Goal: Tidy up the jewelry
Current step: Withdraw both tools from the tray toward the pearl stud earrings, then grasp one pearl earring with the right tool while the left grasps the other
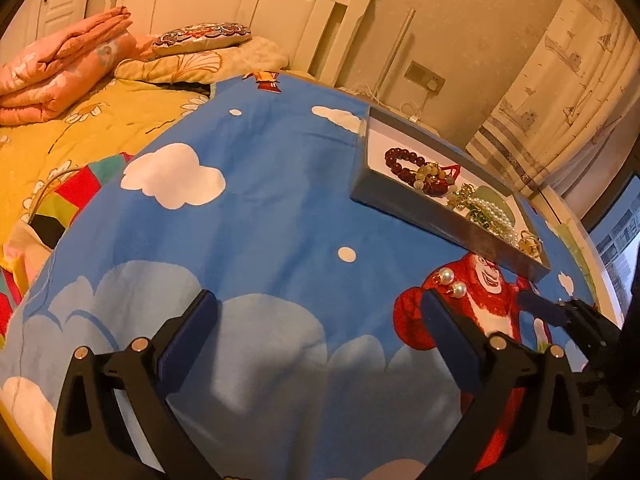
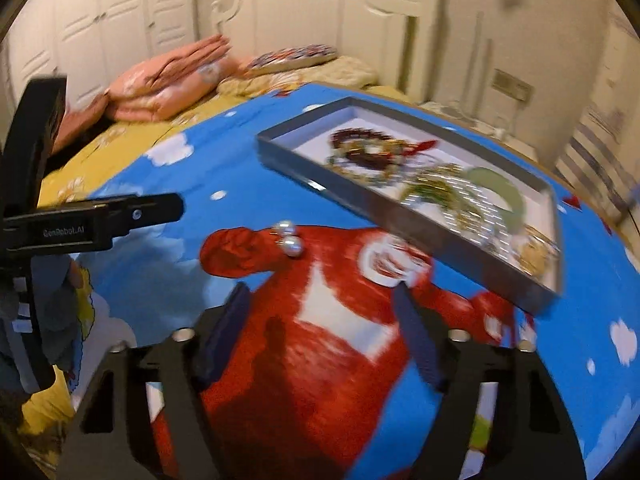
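Note:
A grey tray [image 1: 404,204] with a white floor holds a dark red bead bracelet [image 1: 404,162], a pearl strand [image 1: 494,216], gold pieces and a green bangle [image 2: 504,192]; the right wrist view shows the tray [image 2: 420,220] too, blurred. Two pearl earrings [image 1: 452,282] lie on the blue cartoon cloth beside the tray, also in the right wrist view [image 2: 290,238]. My left gripper [image 1: 320,312] is open and empty, with the earrings just past its right finger. My right gripper [image 2: 320,300] is open and empty, a short way before the earrings.
The cloth [image 1: 260,220] covers a round table beside a bed with a yellow quilt [image 1: 88,128] and folded pink blankets [image 1: 60,68]. A curtain [image 1: 560,92] and wall socket [image 1: 426,76] are behind. The left gripper's body [image 2: 80,220] stands at the left.

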